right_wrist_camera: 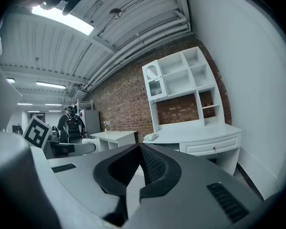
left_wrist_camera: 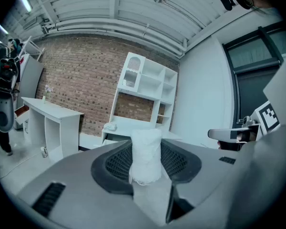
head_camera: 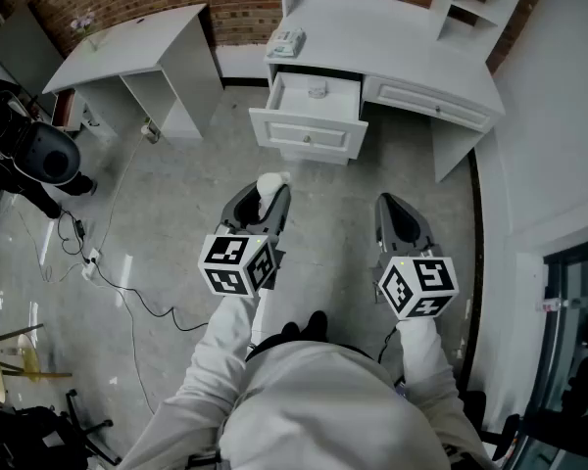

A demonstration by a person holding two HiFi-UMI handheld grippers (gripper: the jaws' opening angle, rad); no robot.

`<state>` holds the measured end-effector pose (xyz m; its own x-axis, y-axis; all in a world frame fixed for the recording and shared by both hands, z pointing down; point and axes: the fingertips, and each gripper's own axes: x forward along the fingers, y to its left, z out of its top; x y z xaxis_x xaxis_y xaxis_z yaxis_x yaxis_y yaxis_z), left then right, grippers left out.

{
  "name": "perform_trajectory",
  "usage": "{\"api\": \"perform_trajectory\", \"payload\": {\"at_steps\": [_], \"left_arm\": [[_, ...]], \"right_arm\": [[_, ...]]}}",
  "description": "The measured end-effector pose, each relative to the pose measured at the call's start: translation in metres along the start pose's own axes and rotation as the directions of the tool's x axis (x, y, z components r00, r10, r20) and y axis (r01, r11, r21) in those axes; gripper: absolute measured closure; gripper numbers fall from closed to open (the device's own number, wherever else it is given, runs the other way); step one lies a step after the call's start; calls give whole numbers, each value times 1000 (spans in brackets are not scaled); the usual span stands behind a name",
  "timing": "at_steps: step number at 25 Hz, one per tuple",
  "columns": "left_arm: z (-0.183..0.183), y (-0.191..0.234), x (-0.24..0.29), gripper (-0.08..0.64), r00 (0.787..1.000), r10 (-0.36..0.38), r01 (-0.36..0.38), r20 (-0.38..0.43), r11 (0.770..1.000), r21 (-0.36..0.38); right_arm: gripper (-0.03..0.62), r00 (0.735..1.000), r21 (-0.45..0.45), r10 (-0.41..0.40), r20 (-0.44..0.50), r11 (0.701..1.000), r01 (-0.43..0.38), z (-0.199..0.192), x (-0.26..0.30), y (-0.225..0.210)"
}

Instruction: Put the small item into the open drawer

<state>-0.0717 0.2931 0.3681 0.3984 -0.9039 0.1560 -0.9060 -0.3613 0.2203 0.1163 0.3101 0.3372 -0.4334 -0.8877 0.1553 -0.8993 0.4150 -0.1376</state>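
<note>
A small white roll-shaped item (head_camera: 271, 188) stands upright between the jaws of my left gripper (head_camera: 264, 202), which is shut on it. In the left gripper view the item (left_wrist_camera: 146, 151) fills the gap between the black ribbed pads (left_wrist_camera: 115, 163). My right gripper (head_camera: 393, 210) is level with the left one, its jaws shut with nothing between them (right_wrist_camera: 139, 162). Both are held above the floor, in front of the open drawer (head_camera: 311, 106) of the white desk (head_camera: 402, 47). A small round object (head_camera: 318, 91) lies inside the drawer.
A pale object (head_camera: 286, 41) lies on the desk top above the drawer. A second white desk (head_camera: 127, 52) stands at the left. Cables (head_camera: 108, 272) trail over the grey floor, dark equipment (head_camera: 39, 150) sits far left, and a white wall (head_camera: 559, 116) runs along the right.
</note>
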Motion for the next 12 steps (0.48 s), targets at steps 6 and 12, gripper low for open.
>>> {"api": "perform_trajectory", "payload": {"at_steps": [6, 12], "left_arm": [[-4, -5, 5, 380, 1000, 5, -5, -4, 1000, -6], [3, -4, 1, 380, 1000, 23, -23, 8, 1000, -12]], "right_arm": [[565, 1000, 50, -2, 13, 999, 1, -3, 3, -13], [565, 1000, 68, -8, -2, 998, 8, -3, -2, -23]]}}
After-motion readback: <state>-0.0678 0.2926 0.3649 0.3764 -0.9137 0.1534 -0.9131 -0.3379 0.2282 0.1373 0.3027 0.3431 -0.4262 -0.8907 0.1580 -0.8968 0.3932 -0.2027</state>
